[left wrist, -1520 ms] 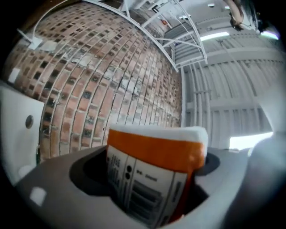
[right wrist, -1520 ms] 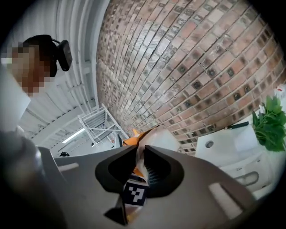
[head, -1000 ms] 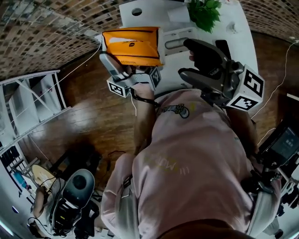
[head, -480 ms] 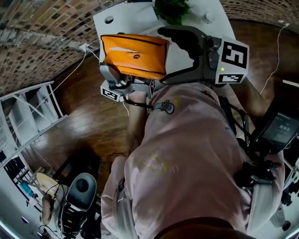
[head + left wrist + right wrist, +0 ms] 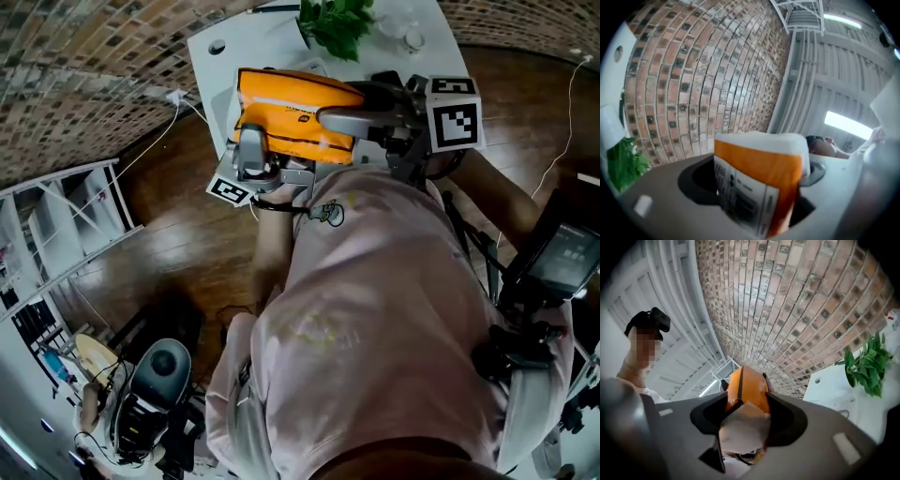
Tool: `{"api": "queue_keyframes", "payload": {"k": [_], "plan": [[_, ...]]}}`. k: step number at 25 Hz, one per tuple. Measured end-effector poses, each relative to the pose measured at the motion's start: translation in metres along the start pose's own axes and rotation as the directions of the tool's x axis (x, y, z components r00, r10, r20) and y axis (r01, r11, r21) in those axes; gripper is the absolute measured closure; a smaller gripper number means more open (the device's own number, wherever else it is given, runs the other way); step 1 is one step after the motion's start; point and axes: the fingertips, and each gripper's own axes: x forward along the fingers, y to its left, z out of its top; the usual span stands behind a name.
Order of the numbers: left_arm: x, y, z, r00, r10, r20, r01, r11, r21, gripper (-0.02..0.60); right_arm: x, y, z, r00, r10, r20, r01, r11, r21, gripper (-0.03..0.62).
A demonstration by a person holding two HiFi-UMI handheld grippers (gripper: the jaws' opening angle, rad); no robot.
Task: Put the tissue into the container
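Note:
An orange tissue pack (image 5: 292,114) is held up over the white table (image 5: 246,39), and my left gripper (image 5: 257,155) is shut on its lower end. In the left gripper view the pack (image 5: 757,180), orange with a white top and a printed label, fills the gap between the jaws of my left gripper (image 5: 757,201). My right gripper (image 5: 330,118) reaches in from the right across the pack's top. In the right gripper view a white tissue (image 5: 740,427) sticks out of the orange pack (image 5: 746,387). The right gripper (image 5: 745,425) is closing, and its jaws touch the tissue on both sides.
A green plant (image 5: 336,22) and a small clear glass item (image 5: 409,36) stand at the table's far end. White shelving (image 5: 66,220) stands at the left on the dark wood floor (image 5: 187,253). A brick wall (image 5: 797,310) runs behind. A person (image 5: 642,341) stands further back.
My right gripper has swung left from beside the pack onto its top and has closed round the white tissue. The pack and my left gripper have shifted slightly right.

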Motion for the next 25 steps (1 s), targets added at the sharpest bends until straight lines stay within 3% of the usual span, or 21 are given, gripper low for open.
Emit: {"api": "queue_keyframes", "payload": {"k": [3, 5, 7, 8, 10, 12, 14, 16, 20, 22, 23, 24, 25], "plan": [[-0.01, 0.001, -0.017, 0.983, 0.073, -0.171, -0.062, 0.996, 0.069, 0.118, -0.018, 0.001, 0.007, 0.999, 0.036, -0.015, -0.036, 0.999, -0.003, 0.37], [-0.025, -0.004, -0.007, 0.973, 0.086, -0.212, -0.083, 0.996, 0.022, 0.11, -0.031, 0.005, 0.014, 0.996, 0.088, -0.026, -0.088, 0.996, -0.007, 0.372], [-0.04, -0.002, 0.012, 0.964, 0.145, -0.224, -0.156, 0.987, -0.031, 0.13, -0.037, 0.013, 0.016, 0.988, 0.145, -0.058, -0.146, 0.989, -0.011, 0.372], [-0.041, 0.001, 0.016, 0.947, 0.19, -0.26, -0.206, 0.978, -0.032, 0.137, -0.038, 0.016, 0.016, 0.984, 0.157, -0.084, -0.159, 0.987, -0.019, 0.372], [-0.033, 0.005, 0.008, 0.881, 0.257, -0.397, -0.275, 0.961, 0.011, 0.137, -0.036, 0.016, 0.016, 0.978, 0.149, -0.143, -0.157, 0.987, -0.045, 0.372], [-0.021, 0.002, -0.011, 0.795, 0.277, -0.539, -0.301, 0.952, 0.045, 0.137, -0.032, 0.014, 0.016, 0.971, 0.144, -0.191, -0.157, 0.986, -0.055, 0.372], [-0.011, 0.001, -0.027, 0.73, 0.28, -0.624, -0.33, 0.943, 0.037, 0.173, -0.032, 0.012, 0.015, 0.964, 0.145, -0.225, -0.161, 0.985, -0.057, 0.372], [-0.005, 0.002, -0.035, 0.683, 0.286, -0.672, -0.357, 0.933, 0.034, 0.251, -0.035, 0.007, 0.012, 0.957, 0.122, -0.264, -0.149, 0.985, -0.084, 0.372], [-0.009, 0.005, -0.045, 0.6, 0.308, -0.739, -0.391, 0.918, 0.066, 0.206, -0.039, 0.001, 0.008, 0.949, 0.107, -0.296, -0.143, 0.984, -0.103, 0.372], [-0.017, 0.016, -0.058, 0.53, 0.345, -0.774, -0.421, 0.9, 0.113, 0.208, -0.036, -0.003, 0.002, 0.946, 0.094, -0.311, -0.136, 0.984, -0.116, 0.372], [-0.024, 0.024, -0.065, 0.488, 0.374, -0.788, -0.44, 0.886, 0.148, 0.254, -0.034, -0.006, -0.002, 0.943, 0.089, -0.32, -0.132, 0.984, -0.118, 0.372], [-0.033, 0.033, -0.069, 0.459, 0.4, -0.793, -0.46, 0.871, 0.173, 0.319, -0.033, -0.011, -0.007, 0.942, 0.084, -0.325, -0.127, 0.985, -0.114, 0.372], [-0.041, 0.041, -0.07, 0.454, 0.419, -0.786, -0.484, 0.857, 0.177, 0.322, -0.033, -0.017, -0.011, 0.943, 0.079, -0.323, -0.118, 0.988, -0.103, 0.37]]}}
